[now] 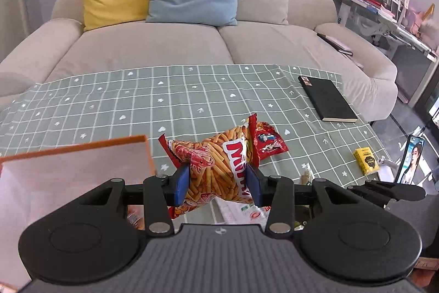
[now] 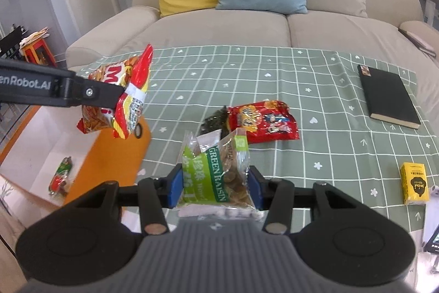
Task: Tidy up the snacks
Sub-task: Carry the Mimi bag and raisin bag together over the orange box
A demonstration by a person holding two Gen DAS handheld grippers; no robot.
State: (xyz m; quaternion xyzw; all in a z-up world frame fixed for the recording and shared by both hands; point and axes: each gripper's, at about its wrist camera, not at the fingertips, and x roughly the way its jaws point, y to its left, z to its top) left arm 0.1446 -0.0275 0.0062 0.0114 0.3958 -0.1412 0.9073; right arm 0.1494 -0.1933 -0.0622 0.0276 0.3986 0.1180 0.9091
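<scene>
An orange-rimmed box [image 2: 82, 150] stands at the bench's left edge with one small snack packet [image 2: 61, 177] inside; the left tool [image 1: 218, 181] is closed on a shrimp-stick bag [image 1: 214, 164], held clear of the bench [image 1: 109, 106] beside the box; the right tool [image 2: 215, 187] is clamped on a green raisin bag [image 2: 219, 172], also lifted; a red snack packet [image 2: 263, 121] lies beyond on the green checked cloth; further right lie a black notebook [image 2: 389, 98] and a yellow carton [image 2: 414, 183].
</scene>
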